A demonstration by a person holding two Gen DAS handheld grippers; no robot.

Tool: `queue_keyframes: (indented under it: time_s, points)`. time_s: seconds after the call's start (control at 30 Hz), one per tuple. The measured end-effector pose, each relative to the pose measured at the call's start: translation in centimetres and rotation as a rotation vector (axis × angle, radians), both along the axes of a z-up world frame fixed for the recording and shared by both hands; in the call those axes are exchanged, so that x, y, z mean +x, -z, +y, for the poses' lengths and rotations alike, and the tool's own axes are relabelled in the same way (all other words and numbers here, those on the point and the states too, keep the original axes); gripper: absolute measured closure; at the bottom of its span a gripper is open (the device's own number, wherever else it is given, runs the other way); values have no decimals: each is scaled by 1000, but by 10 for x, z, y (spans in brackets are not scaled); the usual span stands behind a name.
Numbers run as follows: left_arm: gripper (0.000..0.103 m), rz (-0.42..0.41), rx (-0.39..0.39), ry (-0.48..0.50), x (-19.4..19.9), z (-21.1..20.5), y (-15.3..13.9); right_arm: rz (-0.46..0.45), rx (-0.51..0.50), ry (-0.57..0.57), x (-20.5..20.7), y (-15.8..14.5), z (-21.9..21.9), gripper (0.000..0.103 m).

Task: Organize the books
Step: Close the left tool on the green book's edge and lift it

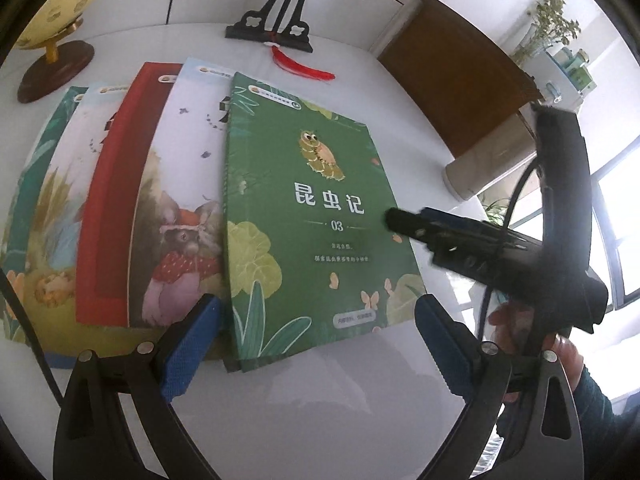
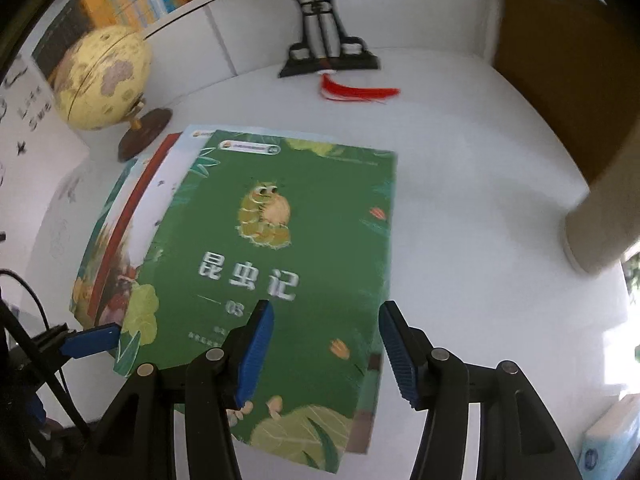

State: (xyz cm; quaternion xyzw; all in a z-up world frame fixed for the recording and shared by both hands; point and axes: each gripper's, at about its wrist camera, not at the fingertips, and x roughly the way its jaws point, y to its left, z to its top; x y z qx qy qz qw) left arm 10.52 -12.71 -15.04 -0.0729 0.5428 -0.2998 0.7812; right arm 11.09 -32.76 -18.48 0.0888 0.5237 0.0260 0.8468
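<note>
Several picture books lie fanned out and overlapping on the white table. The top one is a green book (image 1: 308, 216) with a caterpillar and white title; it also fills the right wrist view (image 2: 280, 280). Under it lie a white rabbit book (image 1: 180, 208), a red book (image 1: 116, 208) and others. My left gripper (image 1: 316, 344) is open, its blue pads at the green book's near edge. My right gripper (image 2: 326, 354) is open, low over the green book's right edge; it shows in the left wrist view (image 1: 404, 224) at the book's right side.
A yellow globe (image 2: 102, 80) on a wooden base stands at the back left. A black ornamental stand (image 2: 328, 56) with a red tassel (image 2: 360, 92) is at the back centre. A brown chair back (image 1: 452, 76) is on the right. A bookshelf stands behind the table.
</note>
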Motion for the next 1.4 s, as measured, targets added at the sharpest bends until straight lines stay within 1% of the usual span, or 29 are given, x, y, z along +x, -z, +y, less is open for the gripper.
queue_keyframes:
  time_s: [0.03, 0.07, 0.13, 0.17, 0.3, 0.37, 0.47, 0.6, 0.67, 0.8, 0.9, 1.03, 1.13, 1.23, 1.33, 1.4]
  points:
    - [7, 0, 0, -3, 0, 1, 0, -4, -4, 29, -4, -1, -7, 49]
    - [7, -1, 0, -6, 0, 2, 0, -6, 16, 48, -6, -1, -13, 49]
    - [7, -5, 4, -17, -1, 4, 0, 1, 120, 63, -5, 2, -28, 49]
    - [7, -7, 4, -19, -1, 5, 0, 6, 151, 67, -3, 3, -31, 49]
    - [7, -8, 10, -28, -3, 5, 0, 17, 207, 62, 7, 11, -30, 49]
    - [7, -10, 16, -27, -5, 5, 0, 25, 227, 43, 9, 15, -23, 51]
    - [7, -11, 15, -31, -5, 4, 0, 16, 169, 28, 8, 13, -13, 51]
    - [7, -9, 10, -39, -6, 3, 1, 29, 195, 31, 11, 15, -16, 51]
    - [7, -10, 12, -37, -6, 3, 1, 39, 187, 30, 13, 18, -15, 51]
    - [7, -30, 47, -60, -8, 6, -2, 29, 130, -27, 18, 16, 1, 51]
    - [7, -35, 43, -71, -8, 18, -4, 27, 82, -68, 20, 15, 17, 50]
    - [7, -16, 37, -56, -17, 33, -5, 32, 108, -87, 17, 15, 25, 50]
    - [7, -3, 69, -53, -31, 48, -1, 40, 121, -110, 12, 13, 36, 50]
    - [7, 39, 61, -87, -48, 65, 6, 47, 143, -143, 1, 11, 49, 50]
    - [7, 77, 42, -113, -55, 76, 14, 56, 149, -177, -11, 10, 60, 50]
    - [7, 89, 48, -142, -55, 83, 18, 78, 186, -177, -18, 10, 58, 50]
